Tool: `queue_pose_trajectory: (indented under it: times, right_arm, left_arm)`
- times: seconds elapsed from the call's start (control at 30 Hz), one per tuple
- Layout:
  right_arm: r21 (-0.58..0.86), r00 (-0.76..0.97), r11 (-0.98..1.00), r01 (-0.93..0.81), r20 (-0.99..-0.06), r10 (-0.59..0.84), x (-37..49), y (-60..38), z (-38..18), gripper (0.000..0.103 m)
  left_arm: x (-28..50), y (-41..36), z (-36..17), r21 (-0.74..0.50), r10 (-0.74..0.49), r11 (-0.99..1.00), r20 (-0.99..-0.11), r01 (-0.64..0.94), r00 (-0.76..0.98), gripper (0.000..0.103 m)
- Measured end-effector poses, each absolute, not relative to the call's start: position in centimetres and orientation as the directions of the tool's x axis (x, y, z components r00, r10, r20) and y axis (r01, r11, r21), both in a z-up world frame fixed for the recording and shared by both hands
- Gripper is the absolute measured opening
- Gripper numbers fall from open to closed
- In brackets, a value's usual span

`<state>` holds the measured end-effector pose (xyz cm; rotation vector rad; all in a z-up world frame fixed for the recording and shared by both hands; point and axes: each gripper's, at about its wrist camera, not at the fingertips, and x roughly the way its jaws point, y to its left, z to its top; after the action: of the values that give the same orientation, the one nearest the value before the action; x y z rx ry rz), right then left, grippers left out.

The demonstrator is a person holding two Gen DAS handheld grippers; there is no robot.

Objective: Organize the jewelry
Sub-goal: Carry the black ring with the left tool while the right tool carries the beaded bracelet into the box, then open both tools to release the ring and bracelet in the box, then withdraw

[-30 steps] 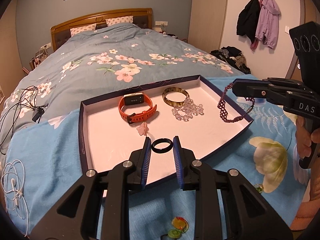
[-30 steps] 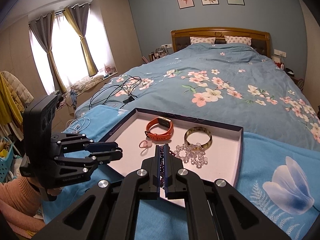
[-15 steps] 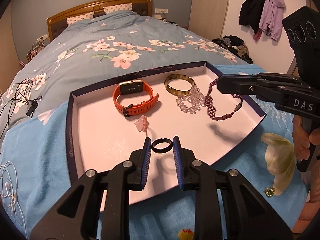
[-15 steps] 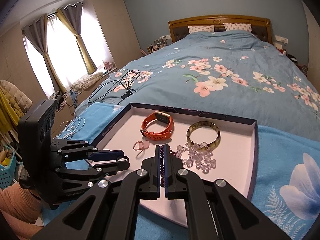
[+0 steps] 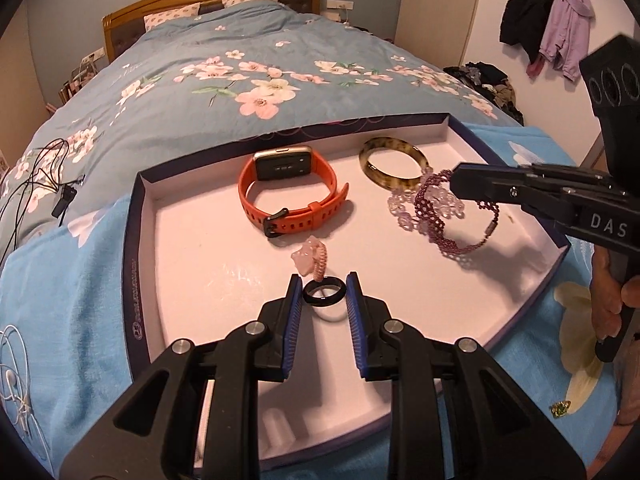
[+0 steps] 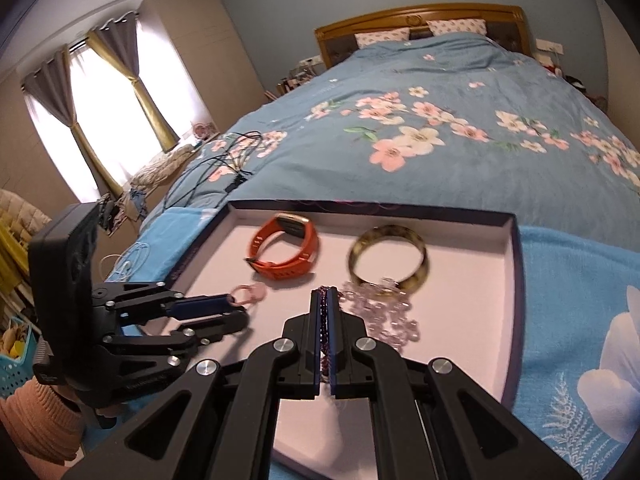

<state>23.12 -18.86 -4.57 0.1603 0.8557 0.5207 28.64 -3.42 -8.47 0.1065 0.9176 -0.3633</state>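
Observation:
A shallow dark-rimmed tray with a pale pink floor lies on the bed. My left gripper is shut on a black ring, held just above the tray's near middle. My right gripper is shut on a purple beaded bracelet that dangles low over the tray's right part. In the tray lie an orange smartwatch, a mottled olive bangle, a clear crystal bead bracelet and a pink star ring just beyond my left fingertips.
The tray rests on a light blue blanket over a floral duvet. Black cables and white earphones lie to the left. A small green trinket sits on the blanket at right. A hand holds the right gripper.
Both grippers have come down and forward over the tray. The purple bracelet has moved from the tray's right rim inward, toward the crystal beads. The black ring now hangs close to the pink ring.

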Motion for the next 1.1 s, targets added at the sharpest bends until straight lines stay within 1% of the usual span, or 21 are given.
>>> queue_pose_trajectory:
  times: [0.23, 0.27, 0.43, 0.5, 0.57, 0.67, 0.73, 0.8, 0.87, 0.9, 0.97, 1.03, 1.1]
  right_arm:
    - [0.302, 0.550, 0.888, -0.346, -0.702, 0.453, 23.5, -19.2, -5.3, 0.002]
    - [0.288, 0.555, 0.894, -0.344, -0.705, 0.441, 23.5, -19.2, -5.3, 0.004]
    - [0.242, 0.577, 0.912, -0.330, -0.713, 0.398, 23.8, -19.3, -5.2, 0.007]
    - [0.231, 0.586, 0.918, -0.323, -0.713, 0.386, 23.7, -19.5, -5.1, 0.008]
    - [0.233, 0.588, 0.918, -0.322, -0.710, 0.387, 23.6, -19.7, -5.0, 0.008]
    - [0.226, 0.598, 0.920, -0.322, -0.704, 0.382, 23.1, -20.0, -4.6, 0.008]
    - [0.224, 0.605, 0.919, -0.325, -0.698, 0.384, 22.6, -20.1, -4.3, 0.012]
    - [0.219, 0.612, 0.919, -0.329, -0.691, 0.384, 22.0, -20.3, -3.9, 0.018]
    - [0.210, 0.621, 0.915, -0.343, -0.680, 0.389, 20.8, -20.4, -3.3, 0.021]
    - [0.209, 0.623, 0.914, -0.349, -0.676, 0.393, 20.4, -20.4, -3.0, 0.024]
    - [0.205, 0.629, 0.907, -0.369, -0.663, 0.406, 19.0, -20.5, -2.4, 0.027]
    - [0.203, 0.628, 0.899, -0.389, -0.656, 0.420, 17.8, -20.5, -2.0, 0.028]
    - [0.190, 0.627, 0.892, -0.410, -0.651, 0.427, 16.3, -20.5, -1.6, 0.032]
  left_arm:
    - [29.6, -3.5, -8.5, -0.064, -0.254, 0.940, -0.790, 0.336, 0.558, 0.023]
    - [29.7, -3.5, -8.5, -0.063, -0.253, 0.940, -0.790, 0.336, 0.558, 0.023]
    - [29.9, -3.5, -8.4, -0.058, -0.246, 0.942, -0.787, 0.330, 0.565, 0.023]
    - [29.7, -3.5, -8.3, -0.058, -0.248, 0.942, -0.784, 0.331, 0.569, 0.025]
    - [29.2, -3.4, -8.0, -0.047, -0.241, 0.944, -0.775, 0.327, 0.584, 0.032]
    - [28.3, -3.2, -6.9, -0.030, -0.235, 0.946, -0.750, 0.323, 0.618, 0.037]
    - [27.6, -3.0, -6.1, -0.028, -0.240, 0.946, -0.733, 0.324, 0.637, 0.039]
    - [26.7, -2.6, -5.3, -0.024, -0.240, 0.947, -0.714, 0.320, 0.658, 0.042]
    - [25.7, -2.3, -4.4, -0.018, -0.242, 0.947, -0.694, 0.320, 0.678, 0.044]
    - [25.1, -2.0, -3.9, -0.019, -0.247, 0.947, -0.682, 0.321, 0.689, 0.046]
    - [23.7, -1.5, -2.9, -0.019, -0.254, 0.947, -0.657, 0.321, 0.710, 0.048]
    - [22.6, -1.0, -2.2, -0.022, -0.260, 0.947, -0.642, 0.321, 0.721, 0.050]
    - [21.2, -0.5, -1.8, -0.020, -0.262, 0.947, -0.630, 0.322, 0.731, 0.051]
